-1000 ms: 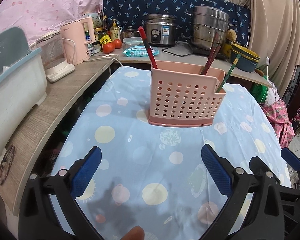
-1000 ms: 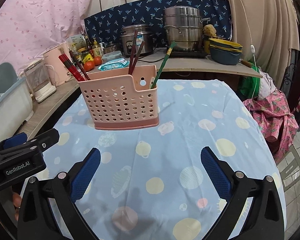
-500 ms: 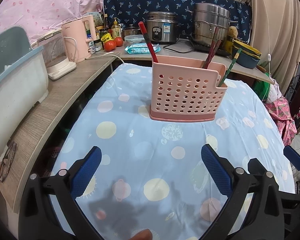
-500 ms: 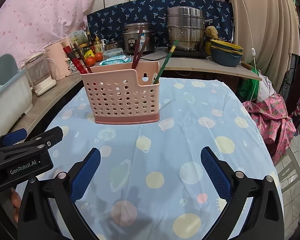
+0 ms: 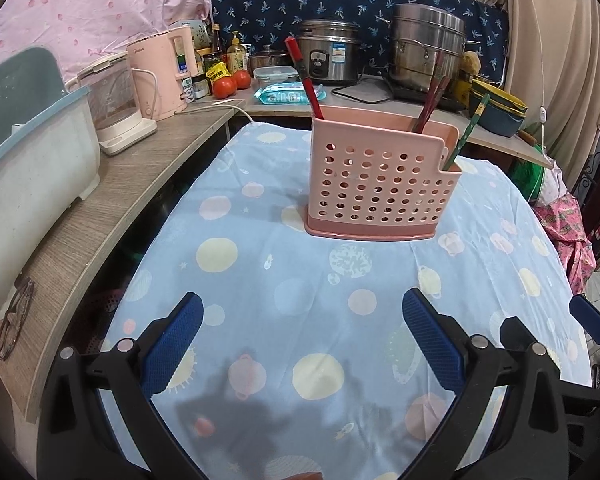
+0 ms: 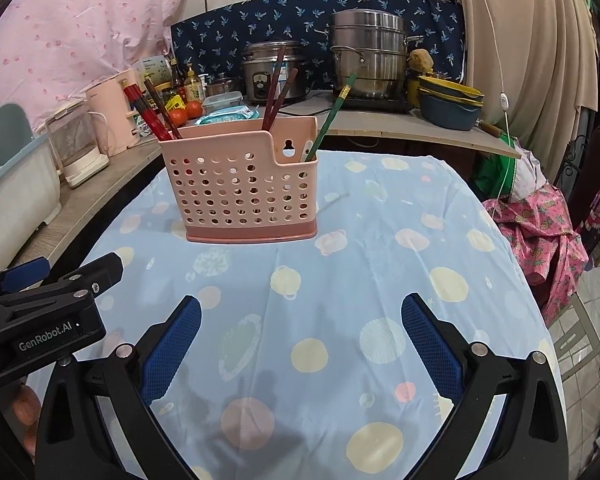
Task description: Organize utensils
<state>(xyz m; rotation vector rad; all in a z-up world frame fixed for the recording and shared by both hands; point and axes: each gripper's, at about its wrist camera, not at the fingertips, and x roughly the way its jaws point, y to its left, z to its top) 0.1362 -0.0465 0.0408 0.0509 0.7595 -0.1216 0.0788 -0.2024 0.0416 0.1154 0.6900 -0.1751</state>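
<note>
A pink perforated utensil holder (image 5: pixel 376 184) (image 6: pixel 244 184) stands upright on the blue spotted tablecloth (image 5: pixel 320 280) (image 6: pixel 360 264). Red chopsticks (image 5: pixel 304 76) (image 6: pixel 146 114) lean out of its left compartment. Dark brown chopsticks (image 5: pixel 432 104) (image 6: pixel 276 88) stick up from the back, and green chopsticks (image 5: pixel 468 132) (image 6: pixel 332 116) rise from the low right compartment. My left gripper (image 5: pixel 302 340) is open and empty, well short of the holder. My right gripper (image 6: pixel 300 340) is likewise open and empty. The left gripper's body (image 6: pixel 40 312) shows at the right wrist view's left edge.
A wooden counter (image 5: pixel 80 224) runs along the left and back with a dish rack (image 5: pixel 24 160), kettles (image 5: pixel 160 72), tomatoes (image 5: pixel 228 84), a rice cooker (image 5: pixel 328 56), a steel steamer pot (image 5: pixel 428 52) and stacked bowls (image 6: pixel 448 104). Eyeglasses (image 5: pixel 14 320) lie on the counter. Pink fabric (image 6: pixel 540 232) hangs beyond the table's right edge.
Both grippers have drawn back slightly from the holder and stayed open; the holder and chopsticks have not moved.
</note>
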